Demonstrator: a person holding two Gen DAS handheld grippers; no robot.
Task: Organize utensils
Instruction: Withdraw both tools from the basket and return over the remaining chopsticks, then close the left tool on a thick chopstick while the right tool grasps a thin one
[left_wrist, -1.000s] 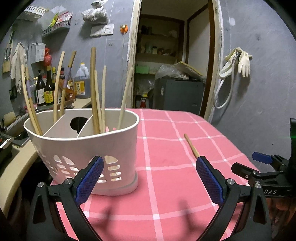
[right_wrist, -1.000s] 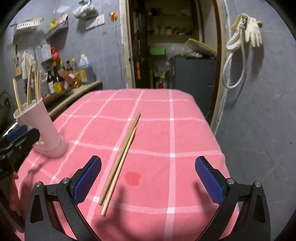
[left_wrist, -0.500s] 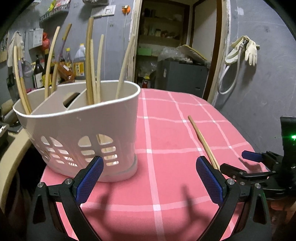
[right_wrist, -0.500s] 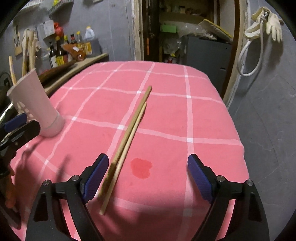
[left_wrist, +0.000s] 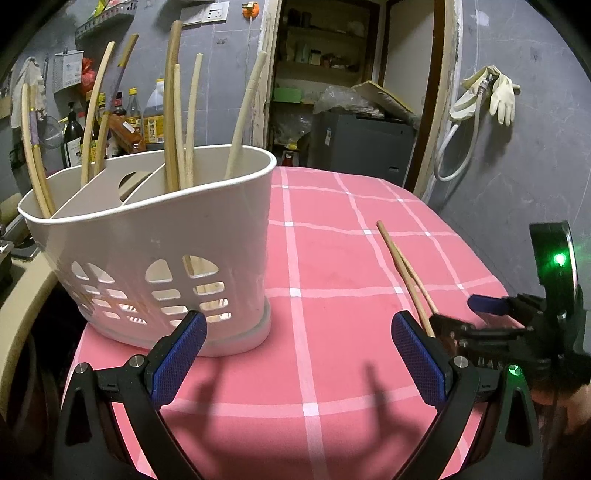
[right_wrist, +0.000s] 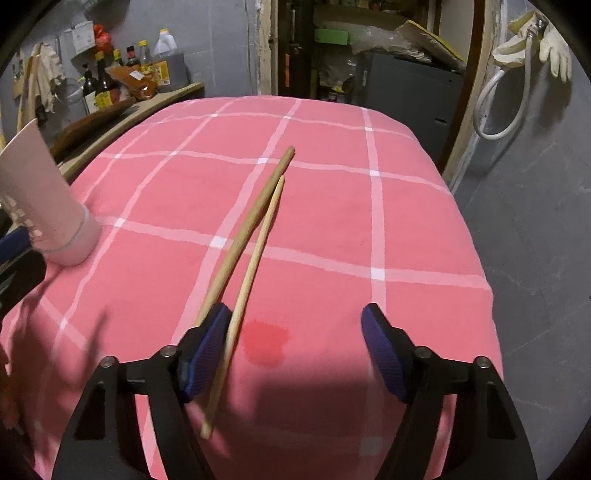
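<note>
On the counter, two chopsticks left to stow. In the divided basket, several chopsticks upright in both outer compartments. Right gripper just narrowing, jaws not yet clamped, thin stick between them. Left gripper wide, empty.

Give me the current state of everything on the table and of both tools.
Utensil basket: upright on the tablecloth, chopsticks standing in its compartments.
Two loose chopsticks: lying side by side on the pink tablecloth, not yet lifted.
Right tool: jaws have just been closing; thinner chopstick between them, thicker under the left pad, nothing clamped.
Left tool: open, empty, near the basket.
</note>
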